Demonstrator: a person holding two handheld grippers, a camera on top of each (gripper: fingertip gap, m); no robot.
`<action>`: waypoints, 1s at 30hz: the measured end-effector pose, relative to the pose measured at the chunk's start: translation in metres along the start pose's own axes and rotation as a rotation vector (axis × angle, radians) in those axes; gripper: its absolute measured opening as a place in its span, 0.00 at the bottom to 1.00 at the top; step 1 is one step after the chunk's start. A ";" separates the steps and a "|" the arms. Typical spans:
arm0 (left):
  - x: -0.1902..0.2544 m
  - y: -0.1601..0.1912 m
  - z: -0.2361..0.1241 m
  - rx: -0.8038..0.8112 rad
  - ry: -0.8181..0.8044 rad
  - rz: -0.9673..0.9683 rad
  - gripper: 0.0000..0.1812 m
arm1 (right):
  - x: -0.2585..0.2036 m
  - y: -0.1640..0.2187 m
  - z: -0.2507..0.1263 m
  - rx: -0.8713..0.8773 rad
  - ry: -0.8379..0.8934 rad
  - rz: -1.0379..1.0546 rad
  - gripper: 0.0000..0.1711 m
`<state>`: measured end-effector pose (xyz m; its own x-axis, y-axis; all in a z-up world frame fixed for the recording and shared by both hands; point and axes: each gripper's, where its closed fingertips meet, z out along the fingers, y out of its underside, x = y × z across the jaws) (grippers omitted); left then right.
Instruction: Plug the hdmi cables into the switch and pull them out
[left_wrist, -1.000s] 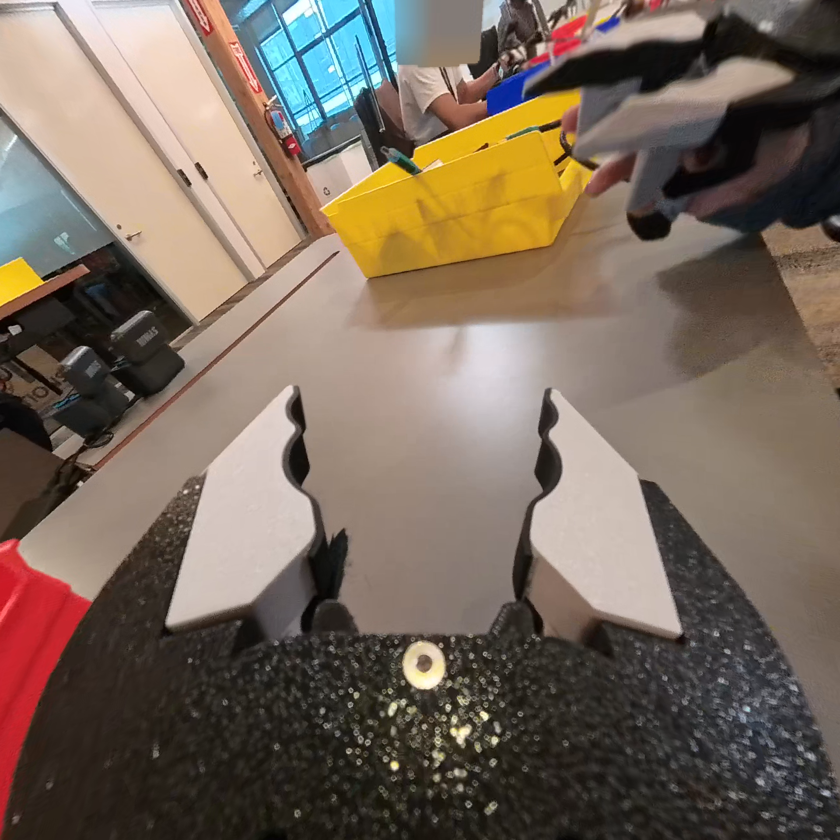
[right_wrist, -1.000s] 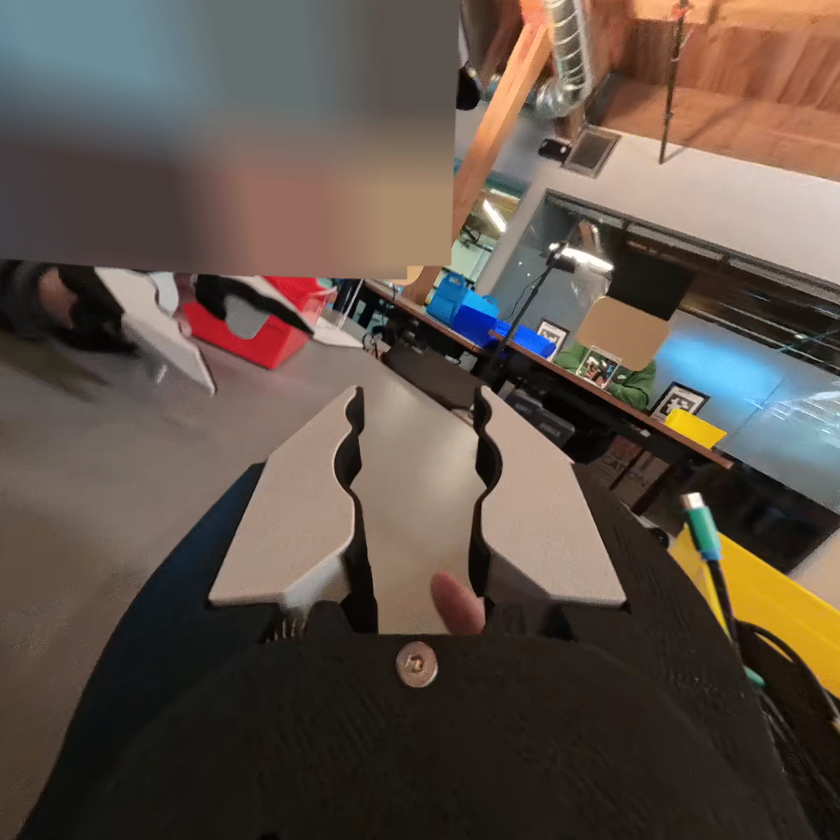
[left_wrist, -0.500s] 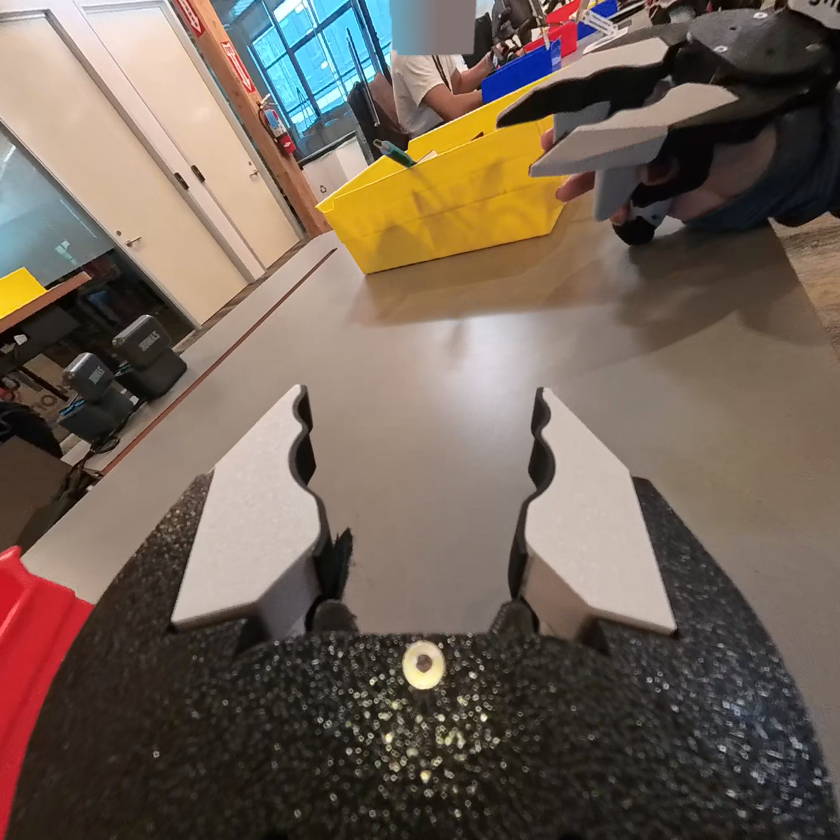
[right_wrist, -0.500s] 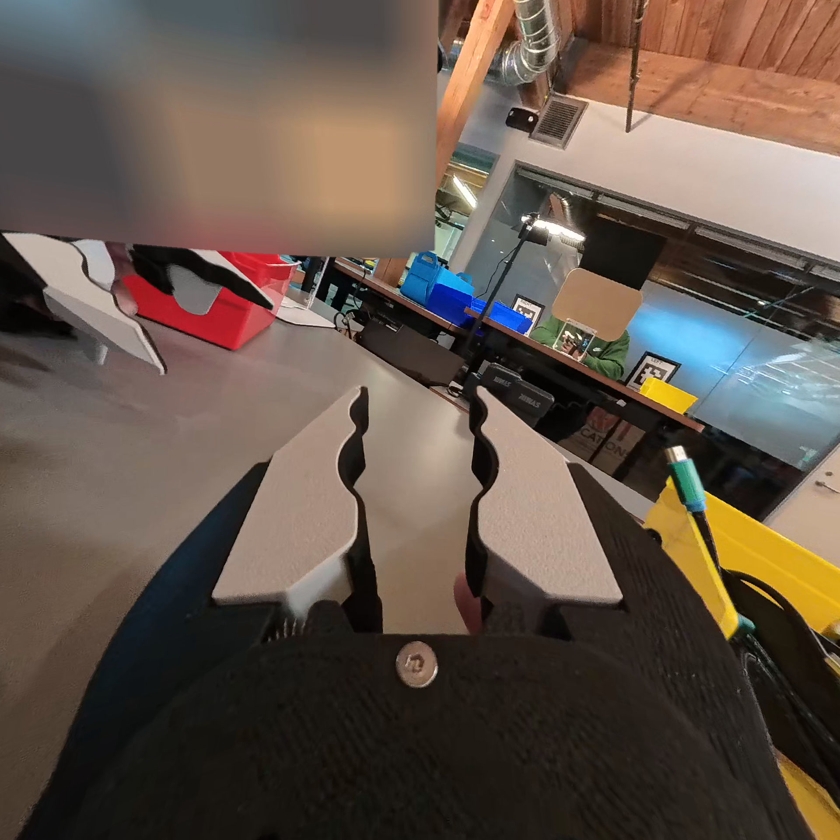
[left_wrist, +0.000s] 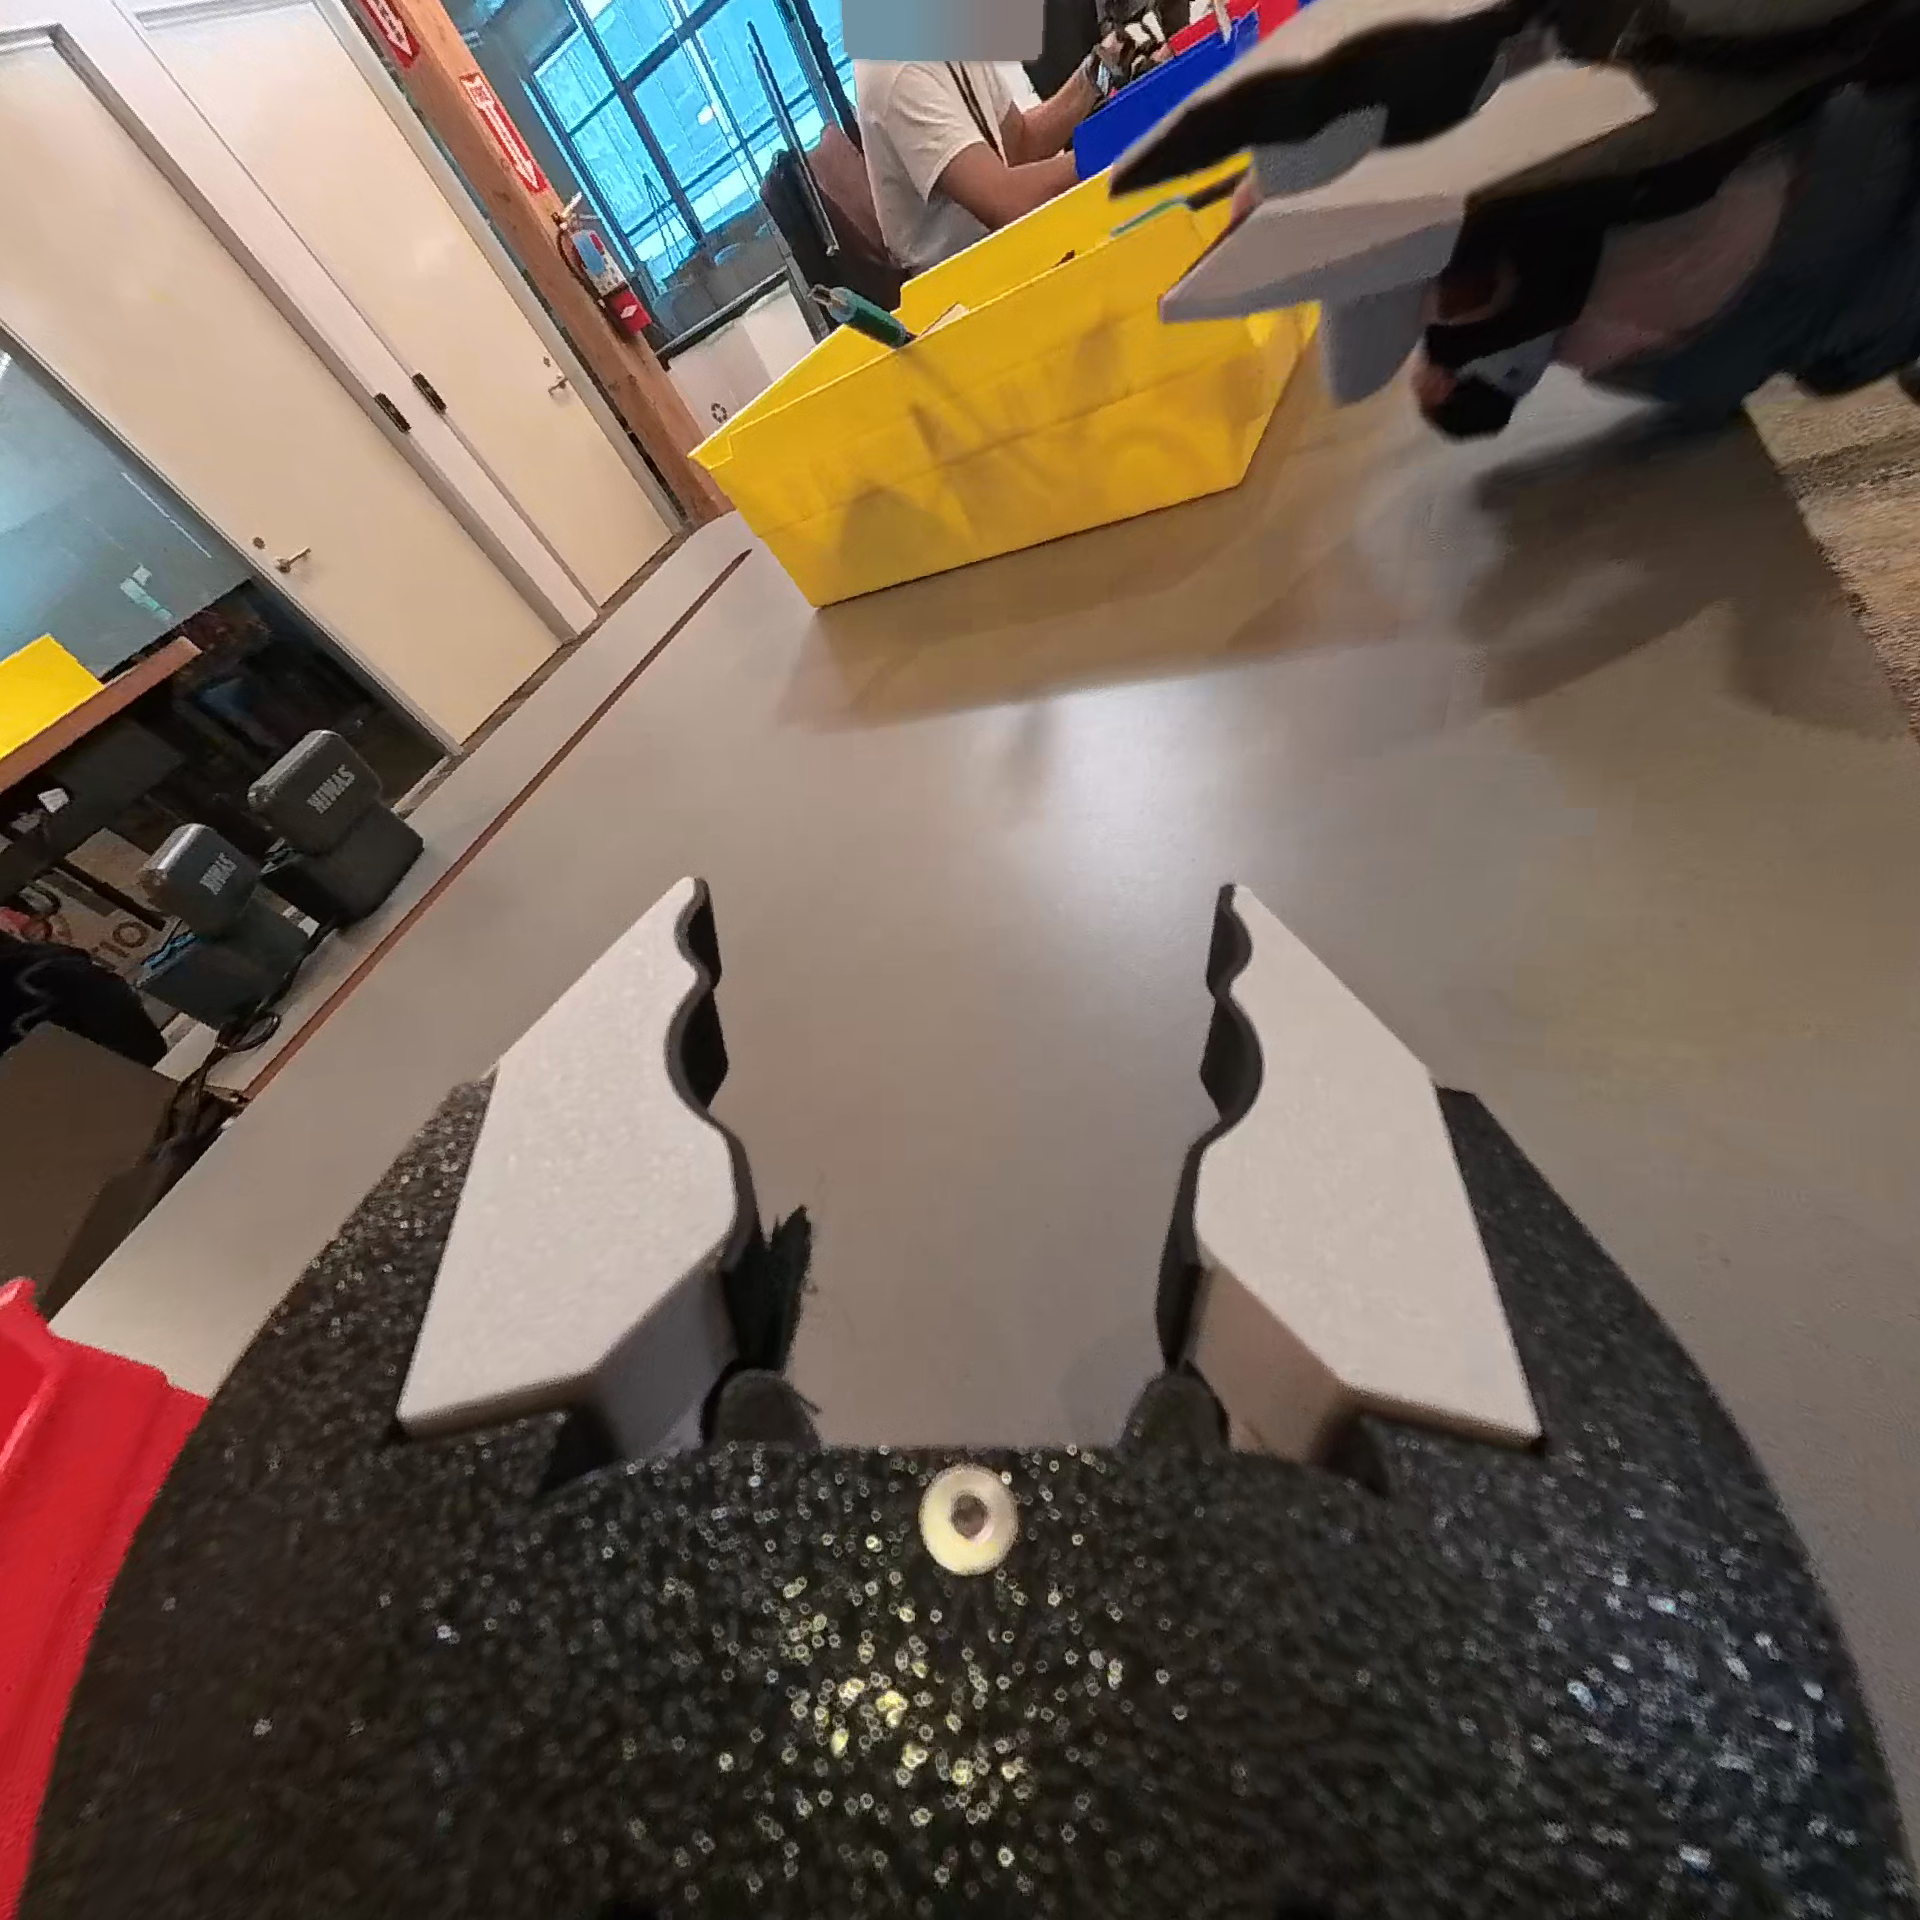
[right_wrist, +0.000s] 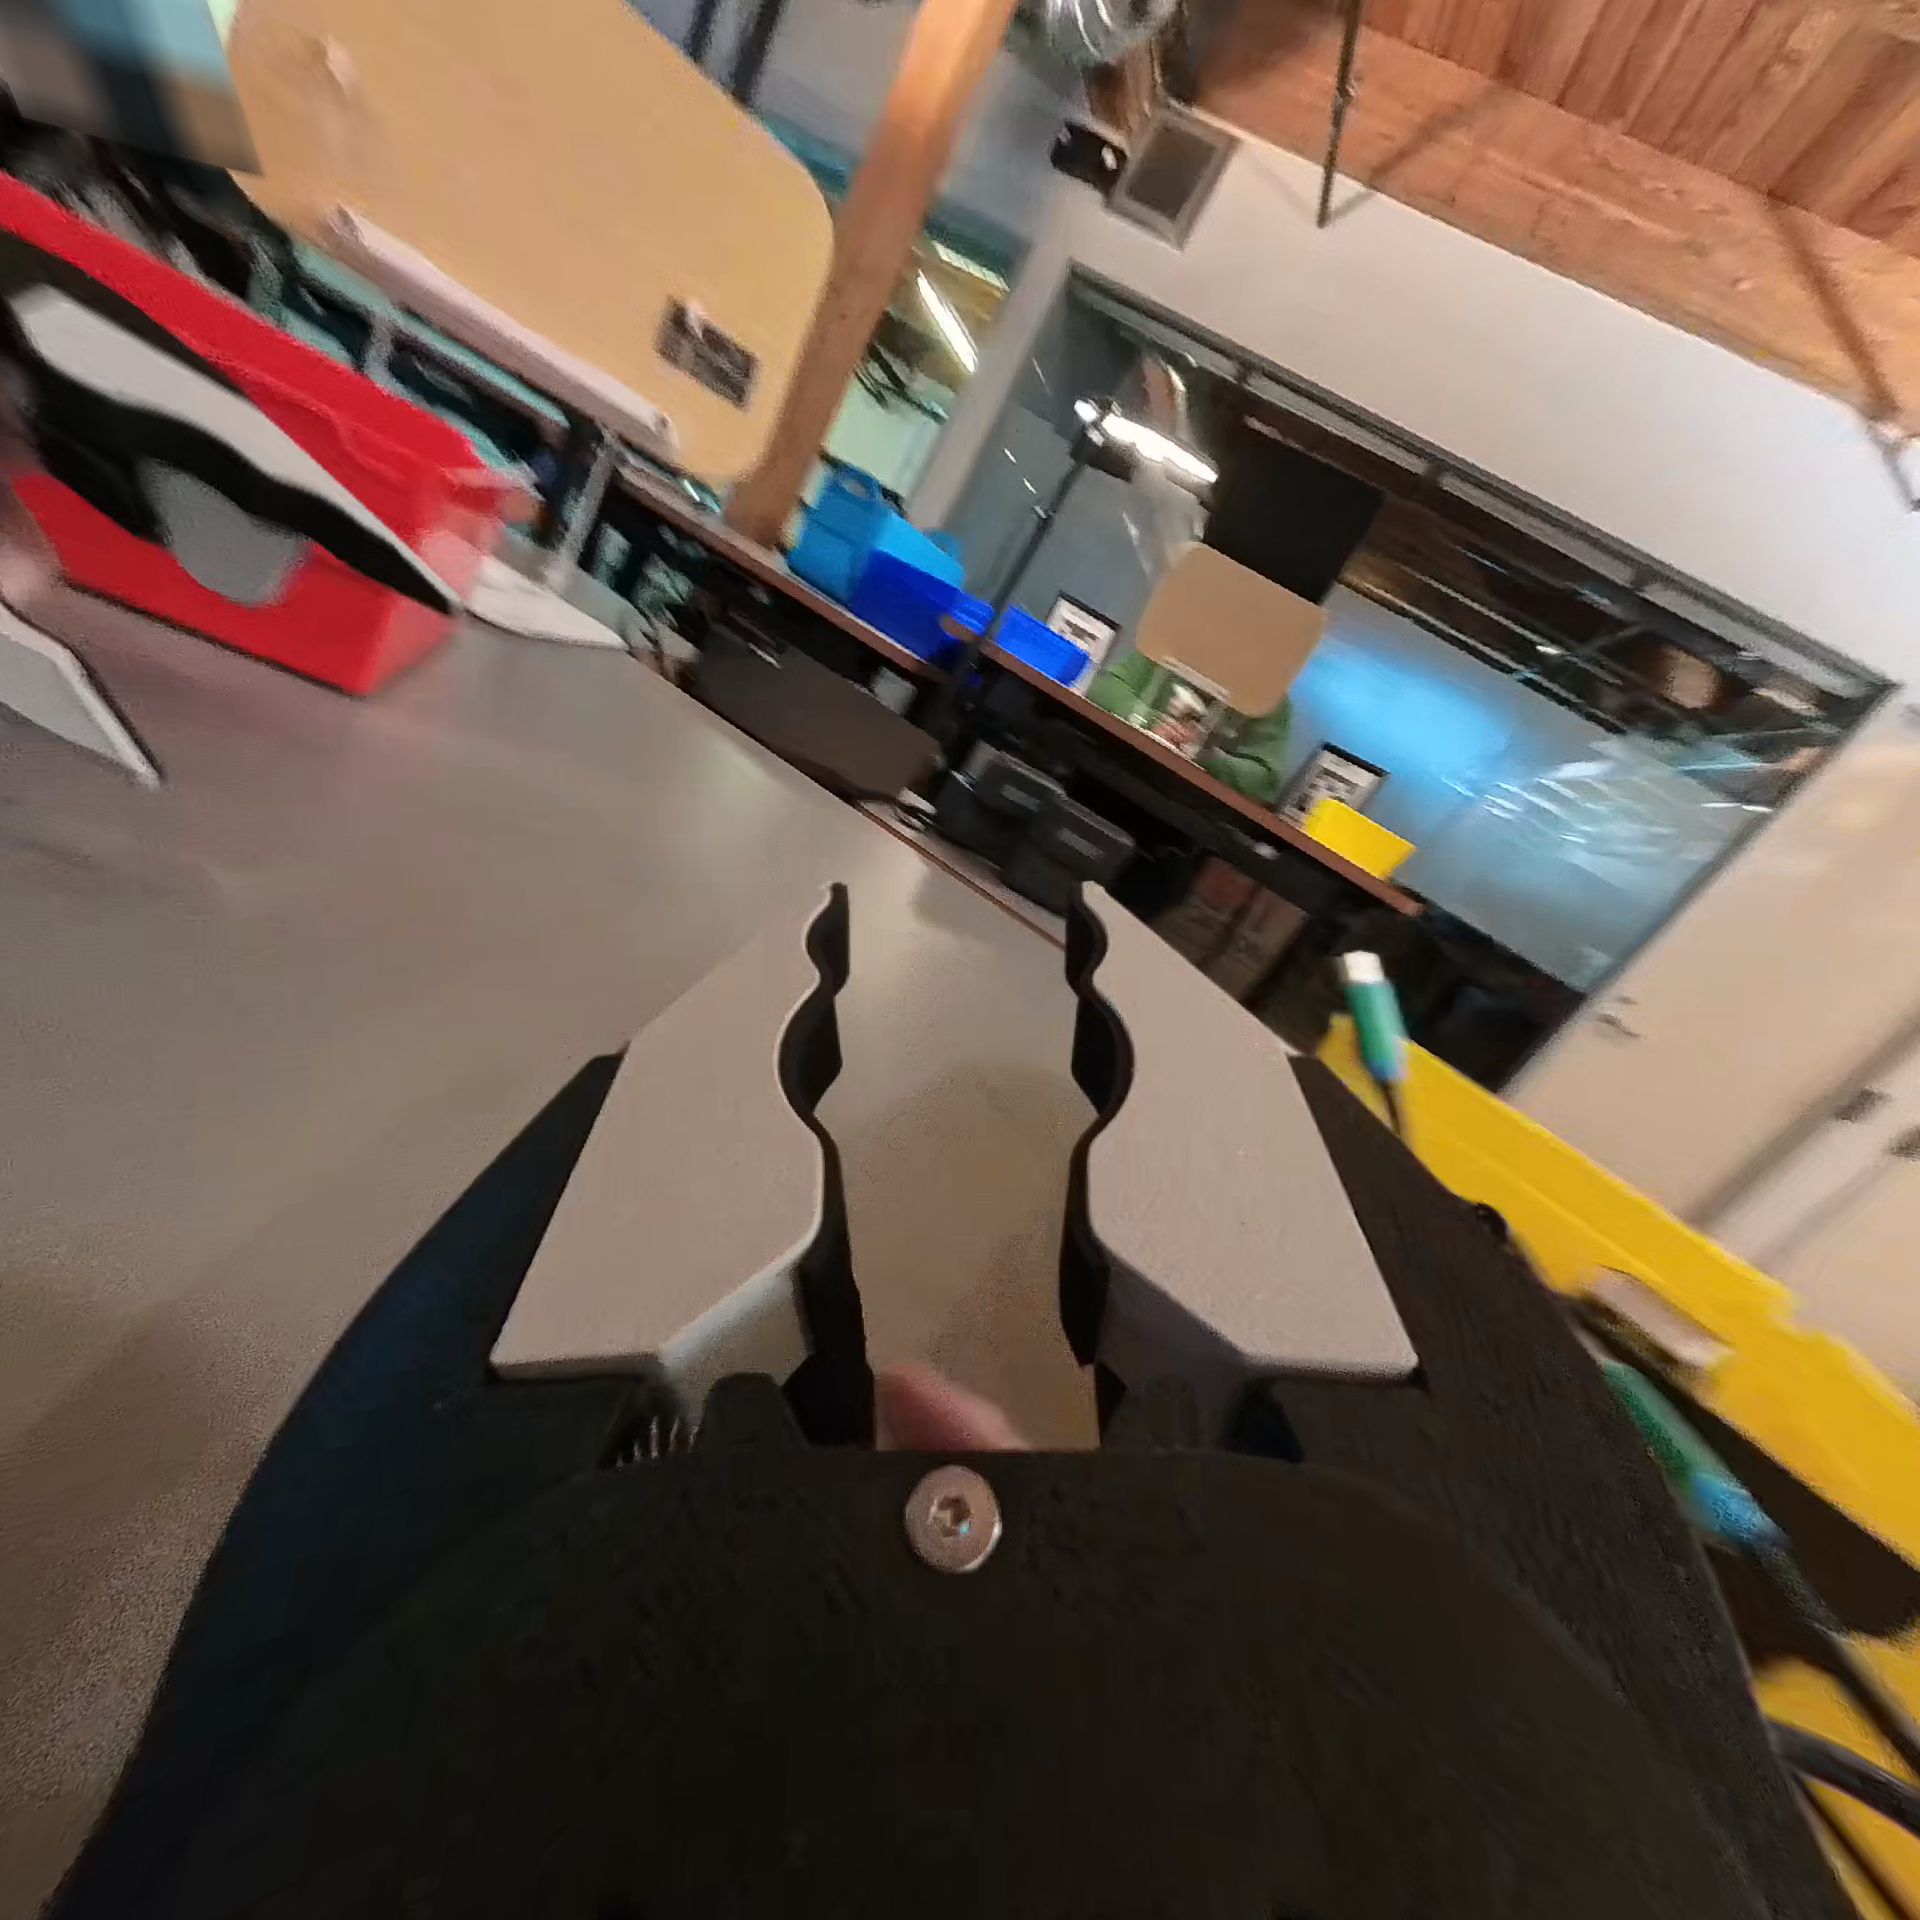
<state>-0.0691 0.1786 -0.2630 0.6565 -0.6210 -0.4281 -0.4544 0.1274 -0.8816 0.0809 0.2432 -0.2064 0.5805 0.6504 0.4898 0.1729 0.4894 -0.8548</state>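
Observation:
My left gripper (left_wrist: 961, 904) is open and empty, low over the grey table (left_wrist: 1039, 831). My right gripper (right_wrist: 956, 904) is open and empty, with a narrower gap; it also shows at the top right of the left wrist view (left_wrist: 1143, 239), beside the yellow bin (left_wrist: 997, 457). A cable with a green plug (right_wrist: 1369, 1008) sticks up from the yellow bin (right_wrist: 1558, 1195); it shows in the left wrist view too (left_wrist: 862, 312). Black cables (right_wrist: 1849, 1766) lie in the bin. No switch is in view.
A red bin (right_wrist: 291, 520) stands on the table behind the left gripper, and its edge shows at the lower left of the left wrist view (left_wrist: 62, 1507). The table's left edge (left_wrist: 468, 831) drops to the floor. People sit at desks in the background. My hands' fingertips stand some 20 cm from each other.
My right gripper has moved nearer the yellow bin and tilted, and its jaws have opened a little wider. My left gripper has hardly moved.

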 end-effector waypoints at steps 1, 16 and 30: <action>0.000 0.000 0.000 -0.001 0.001 0.003 0.51 | 0.010 0.000 -0.006 -0.042 0.037 -0.054 0.24; 0.003 0.003 0.001 -0.018 0.010 0.017 0.50 | 0.088 0.133 -0.138 -0.923 0.275 -0.207 0.04; 0.005 0.004 0.002 -0.028 0.012 0.036 0.47 | 0.138 0.096 -0.049 -0.753 0.182 -0.516 0.02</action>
<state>-0.0666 0.1774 -0.2690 0.6324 -0.6255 -0.4569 -0.4945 0.1281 -0.8597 0.2168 0.3518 -0.2294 0.3932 0.3249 0.8602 0.8781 0.1449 -0.4561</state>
